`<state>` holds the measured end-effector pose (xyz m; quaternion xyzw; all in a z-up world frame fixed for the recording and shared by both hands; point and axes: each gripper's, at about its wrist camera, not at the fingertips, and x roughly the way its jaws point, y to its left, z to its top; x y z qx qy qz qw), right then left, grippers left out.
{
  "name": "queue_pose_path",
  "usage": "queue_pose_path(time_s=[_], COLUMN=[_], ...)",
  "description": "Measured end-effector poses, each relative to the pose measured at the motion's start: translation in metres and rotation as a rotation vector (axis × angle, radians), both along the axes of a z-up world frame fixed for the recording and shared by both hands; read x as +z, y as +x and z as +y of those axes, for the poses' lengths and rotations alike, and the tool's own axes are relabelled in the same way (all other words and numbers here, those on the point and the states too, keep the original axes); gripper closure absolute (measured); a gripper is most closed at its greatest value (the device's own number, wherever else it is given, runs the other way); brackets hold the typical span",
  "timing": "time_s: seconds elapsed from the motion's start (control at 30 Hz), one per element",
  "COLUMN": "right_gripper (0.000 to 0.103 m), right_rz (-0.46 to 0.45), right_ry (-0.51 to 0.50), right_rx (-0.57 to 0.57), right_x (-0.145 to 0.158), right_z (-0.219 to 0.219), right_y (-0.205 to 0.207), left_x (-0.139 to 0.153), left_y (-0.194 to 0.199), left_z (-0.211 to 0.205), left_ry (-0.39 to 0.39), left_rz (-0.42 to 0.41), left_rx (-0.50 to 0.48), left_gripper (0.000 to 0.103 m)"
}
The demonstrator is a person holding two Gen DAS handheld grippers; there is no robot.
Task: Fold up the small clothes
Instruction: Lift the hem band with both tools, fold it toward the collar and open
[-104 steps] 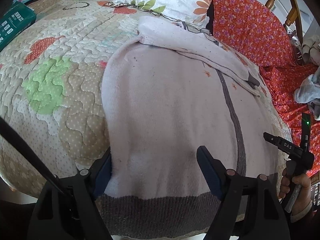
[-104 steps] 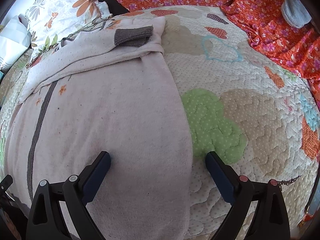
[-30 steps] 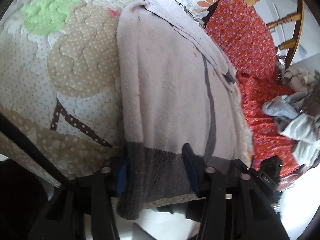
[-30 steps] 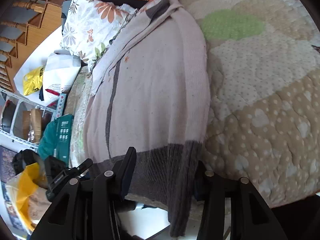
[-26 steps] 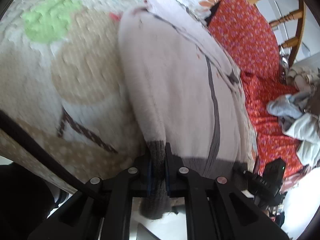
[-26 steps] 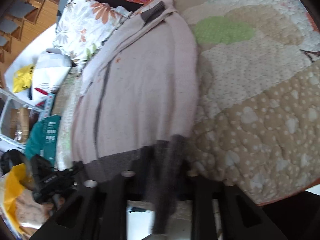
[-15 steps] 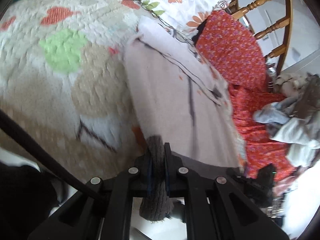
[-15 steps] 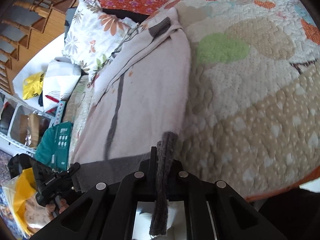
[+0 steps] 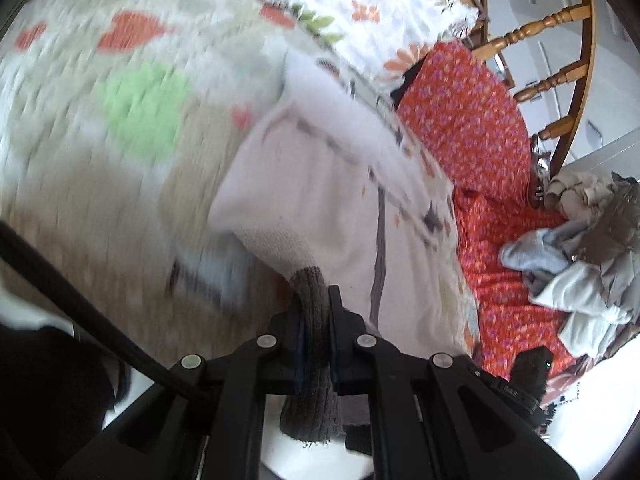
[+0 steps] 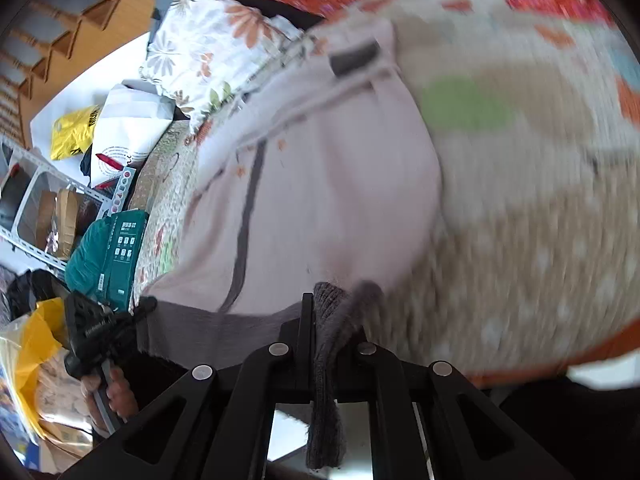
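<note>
A pale pink sweater with a grey centre stripe lies on the quilted bed, its sleeves folded across the far end. Its grey ribbed hem is lifted off the quilt at both near corners. My left gripper is shut on the hem's left corner, and a tail of grey rib hangs down between the fingers. My right gripper is shut on the hem's right corner in the same way. In the right wrist view the left gripper shows at the far left, held by a hand.
The patchwork quilt spreads to both sides of the sweater. A floral pillow lies beyond it. An orange floral cloth with loose clothes lies to the right, by a wooden chair. A teal box sits left.
Both grippers closed on the grey hem about a second ago. Since then both have risen, lifting the hem's corners off the quilt and pulling the sweater's near end up.
</note>
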<state>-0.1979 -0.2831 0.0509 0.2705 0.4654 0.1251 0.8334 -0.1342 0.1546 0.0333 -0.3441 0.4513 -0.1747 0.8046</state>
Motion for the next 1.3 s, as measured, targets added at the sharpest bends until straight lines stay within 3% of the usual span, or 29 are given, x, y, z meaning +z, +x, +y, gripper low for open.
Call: queue_pose_path(time_s=[0.17, 0.37, 0.6, 0.73, 0.8, 0.83, 0.87, 0.9, 0.93, 1.03, 1.2, 1.3], right_gripper=[0.097, 0.097, 0.097, 0.094, 0.088, 0.068, 0.052, 0.031, 0.028, 0.028, 0.029, 0.044], right_rz=[-0.06, -0.059, 0.004, -0.014, -0.028, -0.034, -0.033, -0.035, -0.046, -0.067, -0.087, -0.124], right_ry=[-0.054, -0.024, 0.004, 0.138, 0.162, 0.163, 0.149, 0.132, 0.114, 0.062, -0.017, -0.076], right_rx=[-0.013, -0.053, -0.104, -0.144, -0.215, -0.257, -0.289, -0.313, -0.323, -0.303, -0.297, -0.244], right_x=[0.032, 0.046, 0.035, 0.016, 0.008, 0.004, 0.004, 0.004, 0.007, 0.018, 0.033, 0.047], right_z=[-0.007, -0.011, -0.022, -0.046, -0.06, -0.066, -0.07, -0.073, -0.075, -0.075, -0.07, -0.054], right_y=[0.047, 0.122, 0.211, 0.264, 0.278, 0.284, 0.287, 0.288, 0.289, 0.289, 0.278, 0.263], left_x=[0.015, 0.015, 0.003, 0.011, 0.023, 0.03, 0.035, 0.039, 0.043, 0.044, 0.035, 0.037], left_y=[0.062, 0.136, 0.219, 0.257, 0.264, 0.265, 0.264, 0.262, 0.26, 0.259, 0.245, 0.23], left_z=[-0.003, -0.016, -0.027, -0.019, -0.012, -0.009, -0.008, -0.006, -0.006, -0.011, -0.008, -0.006], left_ry=[0.002, 0.01, 0.012, -0.042, -0.059, -0.072, -0.073, -0.053, -0.02, 0.045, 0.059, 0.079], left_rz=[-0.021, 0.007, 0.047, -0.021, -0.07, -0.089, -0.098, -0.098, -0.1, -0.089, -0.047, -0.057], left_rx=[0.016, 0.042, 0.059, 0.101, 0.14, 0.16, 0.183, 0.212, 0.239, 0.209, 0.198, 0.185], left_gripper=[0.095, 0.095, 0.094, 0.093, 0.088, 0.072, 0.049, 0.041, 0.035, 0.035, 0.035, 0.035])
